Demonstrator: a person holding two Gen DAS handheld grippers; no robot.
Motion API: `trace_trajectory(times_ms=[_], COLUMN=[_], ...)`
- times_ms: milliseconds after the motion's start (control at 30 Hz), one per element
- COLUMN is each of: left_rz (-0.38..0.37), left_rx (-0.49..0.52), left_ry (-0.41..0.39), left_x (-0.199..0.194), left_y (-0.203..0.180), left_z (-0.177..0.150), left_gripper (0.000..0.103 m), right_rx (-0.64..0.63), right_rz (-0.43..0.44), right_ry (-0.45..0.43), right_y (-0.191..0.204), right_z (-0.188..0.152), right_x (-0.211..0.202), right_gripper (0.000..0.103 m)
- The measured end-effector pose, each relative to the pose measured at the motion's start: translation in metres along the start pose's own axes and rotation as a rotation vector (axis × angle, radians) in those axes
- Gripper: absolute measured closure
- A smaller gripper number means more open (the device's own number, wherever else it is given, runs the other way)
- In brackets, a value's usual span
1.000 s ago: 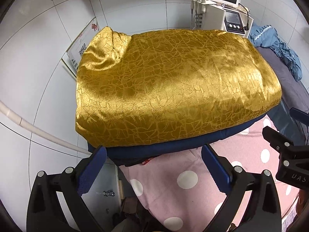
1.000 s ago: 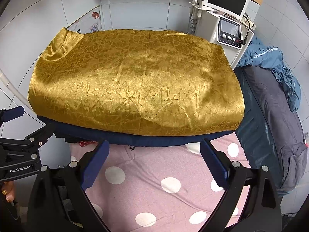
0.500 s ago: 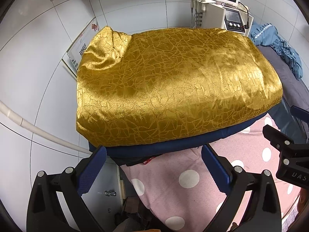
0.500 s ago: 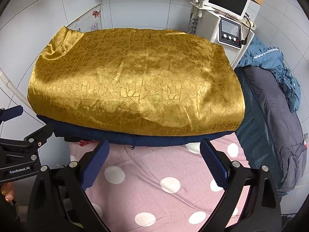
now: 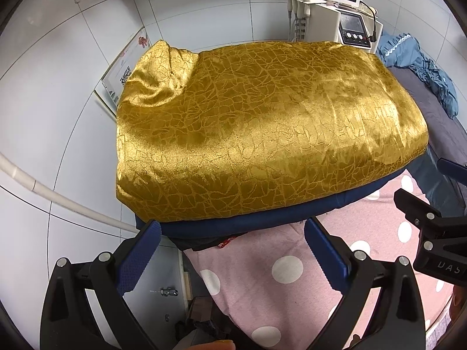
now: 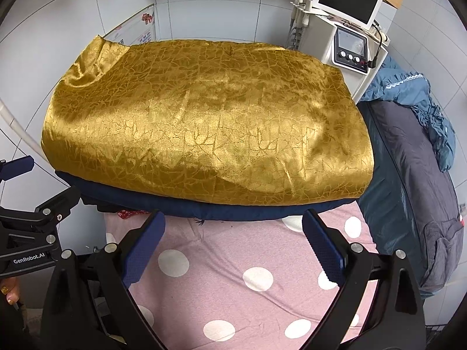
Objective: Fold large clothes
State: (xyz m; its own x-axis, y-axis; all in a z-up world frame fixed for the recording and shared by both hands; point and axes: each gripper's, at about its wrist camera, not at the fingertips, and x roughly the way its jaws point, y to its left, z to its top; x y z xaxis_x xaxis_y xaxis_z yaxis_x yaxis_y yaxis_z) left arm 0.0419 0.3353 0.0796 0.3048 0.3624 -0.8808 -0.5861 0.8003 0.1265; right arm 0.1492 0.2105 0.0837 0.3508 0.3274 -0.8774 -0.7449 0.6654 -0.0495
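Observation:
A large shiny gold garment [image 5: 262, 134] [image 6: 204, 128] lies folded flat on the far half of the bed, on top of a navy blue layer [image 5: 262, 221] [image 6: 233, 210]. My left gripper [image 5: 233, 250] hovers open just short of its near left corner, nothing between the blue pads. My right gripper [image 6: 233, 245] is open too, held above the pink dotted sheet [image 6: 233, 277] in front of the garment's near edge. Each gripper shows at the edge of the other's view: the right gripper [image 5: 432, 233] and the left gripper [image 6: 32, 233].
A white machine with a screen [image 6: 347, 29] stands behind the bed at the right. Grey-blue bedding [image 6: 414, 175] and a blue ruffled cloth [image 6: 408, 87] lie along the right side. A tiled wall and a white pipe [image 5: 58, 198] border the left.
Both grippers have drifted very slightly; the garment sits a touch higher in the left wrist view. The cloth itself has not moved and both grippers stay open.

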Motion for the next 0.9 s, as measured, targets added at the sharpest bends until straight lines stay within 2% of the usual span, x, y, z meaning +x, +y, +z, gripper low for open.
trace_trajectory(times_ms=[900], left_rz=[0.001], left_rx=[0.01], left_ry=[0.005], left_x=[0.0016], left_y=[-0.0022], left_z=[0.0006], left_gripper=[0.006], right_rx=[0.001], right_rz=[0.003], right_ry=[-0.002], right_y=[-0.0007], right_z=[-0.0003], right_x=[-0.0004], right_gripper=[0.009])
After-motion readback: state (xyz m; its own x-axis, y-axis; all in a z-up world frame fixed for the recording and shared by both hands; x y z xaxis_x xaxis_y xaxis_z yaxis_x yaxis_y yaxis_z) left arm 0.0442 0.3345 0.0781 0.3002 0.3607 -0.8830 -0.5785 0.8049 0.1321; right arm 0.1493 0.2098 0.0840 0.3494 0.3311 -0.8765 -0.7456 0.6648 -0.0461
